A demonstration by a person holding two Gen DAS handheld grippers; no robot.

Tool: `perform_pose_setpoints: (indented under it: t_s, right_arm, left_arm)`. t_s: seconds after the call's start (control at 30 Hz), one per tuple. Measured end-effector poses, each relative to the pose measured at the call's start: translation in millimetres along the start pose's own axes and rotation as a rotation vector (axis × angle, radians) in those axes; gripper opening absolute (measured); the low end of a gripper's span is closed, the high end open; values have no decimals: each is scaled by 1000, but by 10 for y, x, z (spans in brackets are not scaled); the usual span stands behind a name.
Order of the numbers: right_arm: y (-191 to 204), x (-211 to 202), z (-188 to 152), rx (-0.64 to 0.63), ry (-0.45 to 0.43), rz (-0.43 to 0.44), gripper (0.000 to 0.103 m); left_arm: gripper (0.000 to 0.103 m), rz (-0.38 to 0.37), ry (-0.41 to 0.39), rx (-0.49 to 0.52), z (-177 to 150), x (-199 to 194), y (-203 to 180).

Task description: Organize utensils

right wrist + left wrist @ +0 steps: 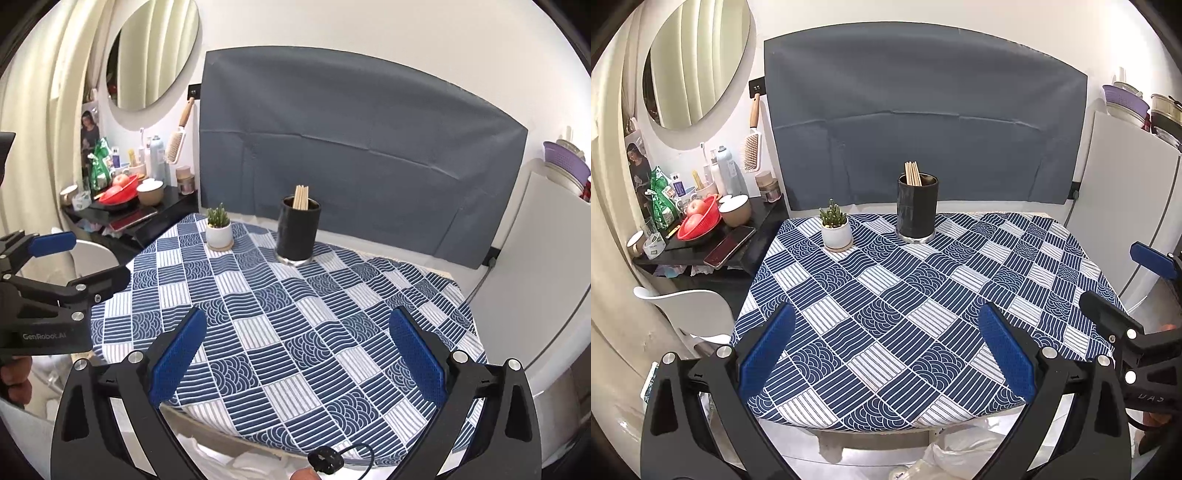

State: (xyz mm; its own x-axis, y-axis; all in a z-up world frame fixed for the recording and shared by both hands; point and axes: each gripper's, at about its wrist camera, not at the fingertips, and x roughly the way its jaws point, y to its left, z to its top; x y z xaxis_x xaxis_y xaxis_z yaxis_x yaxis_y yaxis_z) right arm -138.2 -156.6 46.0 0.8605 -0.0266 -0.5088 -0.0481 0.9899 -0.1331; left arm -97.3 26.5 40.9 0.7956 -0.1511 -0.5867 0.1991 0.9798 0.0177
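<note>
A black cylindrical holder [916,209] stands at the far middle of the table, with a bundle of wooden chopsticks [912,174] upright in it. It also shows in the right wrist view [297,232] with the chopsticks [301,198]. My left gripper [886,350] is open and empty over the near table edge. My right gripper [295,354] is open and empty, also over the near edge. The right gripper shows at the right of the left wrist view [1126,284]; the left gripper shows at the left of the right wrist view [86,258].
A small potted succulent [836,229] stands left of the holder on the blue patterned tablecloth [923,314]. A cluttered black side shelf [701,254] with a red basket [700,225] is at the left. A white chair [690,314] stands below it. A white cabinet [1126,221] is at the right.
</note>
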Motion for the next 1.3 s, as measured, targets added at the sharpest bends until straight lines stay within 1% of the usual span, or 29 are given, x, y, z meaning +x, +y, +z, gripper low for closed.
perform_pose_setpoints:
  t_s: [0.6,0.87,1.3]
  right_arm:
    - [20,1,-22,6,-2,1,95]
    - [19,-29,-9,22,-21,-5,95]
    - [27,-11,-33,31,-7,3,95]
  left_arm:
    - [97,-10,10,-9,-17,10,23]
    - [97,-8,5,-4,-18,8,24]
    - [97,-14,12,-7,-23,20,67]
